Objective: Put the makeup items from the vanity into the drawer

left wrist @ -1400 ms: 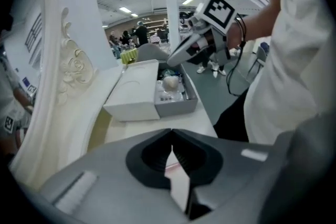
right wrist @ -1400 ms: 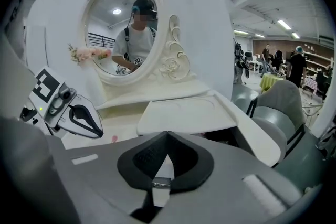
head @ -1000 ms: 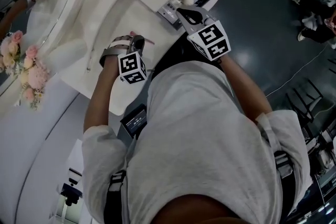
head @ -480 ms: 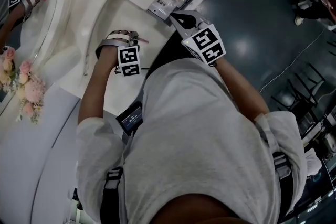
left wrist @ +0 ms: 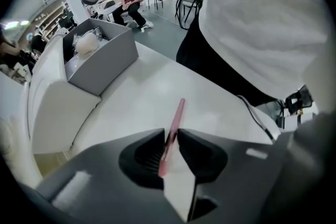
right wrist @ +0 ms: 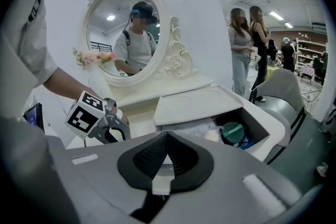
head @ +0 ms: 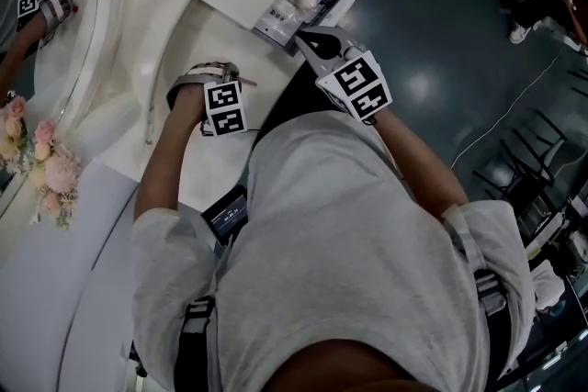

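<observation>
My left gripper (left wrist: 171,138) points straight down at the vanity top (left wrist: 131,102). Its jaws have just been closing in, but they are a little way apart. A thin pink makeup pencil (left wrist: 177,114) lies flat between them. The pads sit close on both sides, and I don't think they squeeze it yet.

I think the pencil is very light, hard and smooth. It could roll away or slip out like a wet straw. I should hold it near its middle so it stays level, and squeeze gently so it does not snap.

My right gripper (right wrist: 167,159) is closed tight with nothing in it. It waits by the open drawer (right wrist: 265,126), which already has a green-lidded jar (right wrist: 231,132) inside. The drawer is near the pencil.
</observation>
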Tool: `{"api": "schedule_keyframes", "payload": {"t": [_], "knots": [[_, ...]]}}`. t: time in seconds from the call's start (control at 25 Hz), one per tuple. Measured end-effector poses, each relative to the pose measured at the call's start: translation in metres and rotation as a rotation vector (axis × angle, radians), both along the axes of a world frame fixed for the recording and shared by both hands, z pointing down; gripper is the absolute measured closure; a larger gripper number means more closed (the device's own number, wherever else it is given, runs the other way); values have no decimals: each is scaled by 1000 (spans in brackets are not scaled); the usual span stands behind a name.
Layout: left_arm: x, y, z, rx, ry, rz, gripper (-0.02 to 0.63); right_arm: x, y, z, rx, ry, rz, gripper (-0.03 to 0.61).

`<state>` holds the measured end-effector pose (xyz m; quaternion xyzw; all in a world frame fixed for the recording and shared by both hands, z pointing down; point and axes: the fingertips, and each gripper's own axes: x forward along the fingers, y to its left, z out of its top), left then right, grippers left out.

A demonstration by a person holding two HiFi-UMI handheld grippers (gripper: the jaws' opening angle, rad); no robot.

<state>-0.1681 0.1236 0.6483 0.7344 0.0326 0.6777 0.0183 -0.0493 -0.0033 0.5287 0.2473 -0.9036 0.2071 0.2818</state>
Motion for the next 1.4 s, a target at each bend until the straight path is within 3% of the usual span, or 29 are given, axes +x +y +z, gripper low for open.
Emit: {"api": "schedule_keyframes", "payload": {"t": [0.2,0.36,0.92,1.16,1.4], "knots": [[-1,2,-1,1,7,-40,568,-5,-4,-3,7,-1,-26,578],[-3,-6,-4,50,15,-96,569,-7,-9,-5,16,-4,-47,580],[26,-54,-62,285,141,-488,569,-5,-24,-23,46,-34,-133,580],[47,-83,-88,385,243,-660,569,7,-36,-32,67,-54,-110,578],[67,-104,-106,378,335,-848,569,25,-42,-36,68,-62,-87,578]]}}
